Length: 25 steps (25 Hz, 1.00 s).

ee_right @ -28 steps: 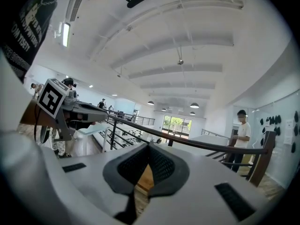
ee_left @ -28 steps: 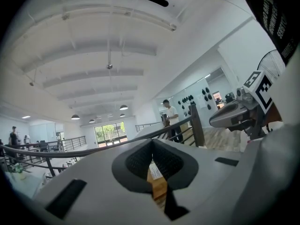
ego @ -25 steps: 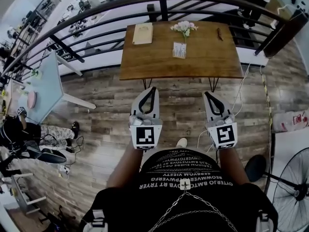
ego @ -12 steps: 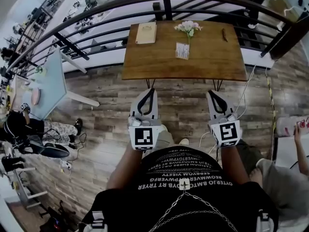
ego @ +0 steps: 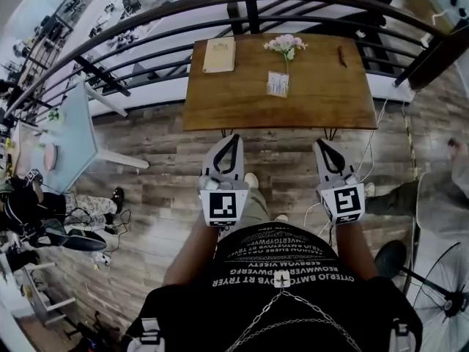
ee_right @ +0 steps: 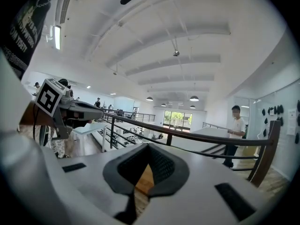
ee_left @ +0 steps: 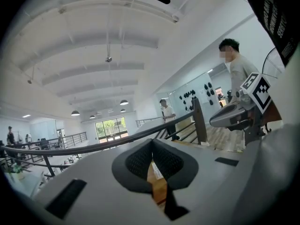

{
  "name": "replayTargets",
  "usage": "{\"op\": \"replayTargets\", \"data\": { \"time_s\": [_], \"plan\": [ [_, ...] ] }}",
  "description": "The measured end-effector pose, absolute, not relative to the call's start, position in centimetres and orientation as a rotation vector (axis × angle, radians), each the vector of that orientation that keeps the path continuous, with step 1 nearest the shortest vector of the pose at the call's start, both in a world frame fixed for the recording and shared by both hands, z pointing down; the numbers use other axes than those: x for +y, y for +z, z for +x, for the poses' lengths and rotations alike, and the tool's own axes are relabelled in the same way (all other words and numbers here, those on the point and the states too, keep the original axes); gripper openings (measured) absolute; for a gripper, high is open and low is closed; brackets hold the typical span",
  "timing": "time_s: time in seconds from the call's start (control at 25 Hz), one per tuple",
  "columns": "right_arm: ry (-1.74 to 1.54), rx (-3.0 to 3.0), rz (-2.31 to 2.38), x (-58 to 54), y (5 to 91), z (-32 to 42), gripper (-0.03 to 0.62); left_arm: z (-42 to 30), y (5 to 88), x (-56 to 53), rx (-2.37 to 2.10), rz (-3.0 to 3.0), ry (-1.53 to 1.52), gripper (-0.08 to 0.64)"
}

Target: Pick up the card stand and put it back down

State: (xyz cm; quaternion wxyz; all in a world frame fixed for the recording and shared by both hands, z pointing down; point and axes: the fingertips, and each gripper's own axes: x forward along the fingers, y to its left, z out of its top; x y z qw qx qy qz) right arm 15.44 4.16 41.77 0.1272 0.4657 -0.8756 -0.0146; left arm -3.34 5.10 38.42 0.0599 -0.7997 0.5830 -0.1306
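The card stand (ego: 277, 84), a small clear holder with a printed card, stands upright near the middle of the wooden table (ego: 242, 105), just in front of a small bunch of flowers (ego: 286, 44). Both grippers hover over the floor short of the table's near edge, pointing at it. My left gripper (ego: 233, 139) is shut with nothing in it, its jaws meeting at the tips (ee_left: 152, 144). My right gripper (ego: 321, 146) is also shut and empty (ee_right: 149, 146). Each gripper shows in the other's view: the right gripper (ee_left: 234, 116) and the left gripper (ee_right: 70, 108).
A tan booklet (ego: 219, 54) lies at the table's far left and a small dark object (ego: 341, 56) at its far right. A black railing (ego: 146, 28) curves behind the table. A pale blue table (ego: 73, 134) stands left, a fan (ego: 443, 292) lower right, and a person's leg (ego: 396, 196) right.
Both grippers have moved a little closer to the table's near edge. A person has come into view at the right; only a leg shows there now.
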Motion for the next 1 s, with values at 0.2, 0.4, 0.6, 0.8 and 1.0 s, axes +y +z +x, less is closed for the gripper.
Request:
{"op": "replayTargets", "data": {
  "time_s": [0.2, 0.4, 0.6, 0.8, 1.0],
  "plan": [
    [-0.025, -2.520, 1.371, 0.1, 42.0, 14.3, 0.014, -4.4, 38.8, 0.4, 1.737, -2.448, -0.390, 0.028],
    [-0.005, -2.506, 1.379, -3.9, 42.4, 12.8, 0.014, -5.4, 38.8, -4.2, 1.715, -2.467, -0.392, 0.028],
    [0.013, -2.501, 1.370, -7.1, 42.6, 11.0, 0.014, -6.1, 39.5, -7.6, 1.692, -2.504, -0.409, 0.028],
    [0.022, -2.475, 1.383, -10.1, 42.8, 10.1, 0.014, -6.6, 39.8, -11.0, 1.656, -2.538, -0.418, 0.028],
    [0.024, -2.445, 1.396, -12.7, 42.6, 9.1, 0.014, -6.9, 39.9, -14.0, 1.607, -2.577, -0.409, 0.028]
  ]
}}
